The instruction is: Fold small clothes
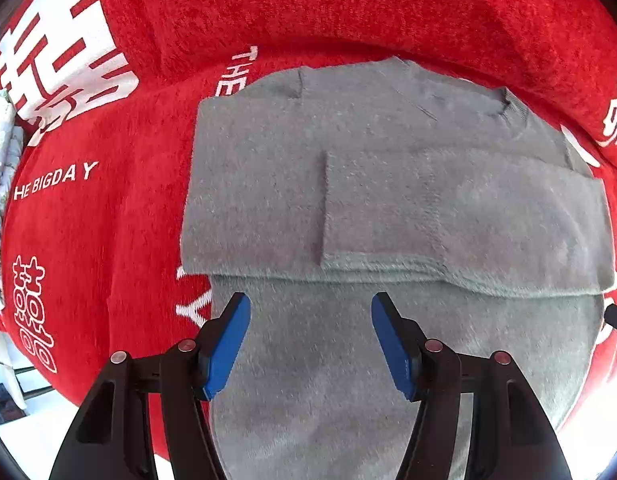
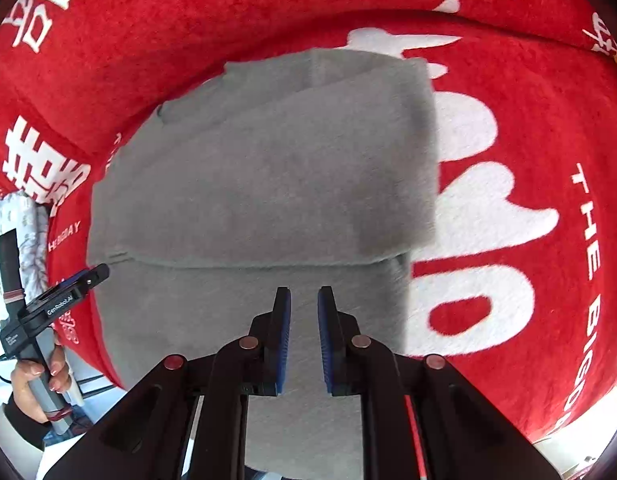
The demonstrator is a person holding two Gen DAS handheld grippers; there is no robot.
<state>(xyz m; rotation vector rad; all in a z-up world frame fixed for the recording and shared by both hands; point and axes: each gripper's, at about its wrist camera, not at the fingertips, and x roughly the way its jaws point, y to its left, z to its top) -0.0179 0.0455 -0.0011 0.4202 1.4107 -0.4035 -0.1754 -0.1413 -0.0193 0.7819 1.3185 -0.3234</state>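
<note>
Ahead of the wide-apart jaws of the left gripper (image 1: 310,344), the gray sweater (image 1: 388,184) lies on the red blanket (image 1: 108,220), sleeves folded across. Under the right gripper (image 2: 304,336), jaws narrow and empty, its bottom half seems not yet folded.

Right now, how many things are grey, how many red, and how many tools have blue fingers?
Grey: 1, the sweater
Red: 1, the blanket with white writing
Blue-fingered: 2, the left tool and the right tool
Total: 4
</note>
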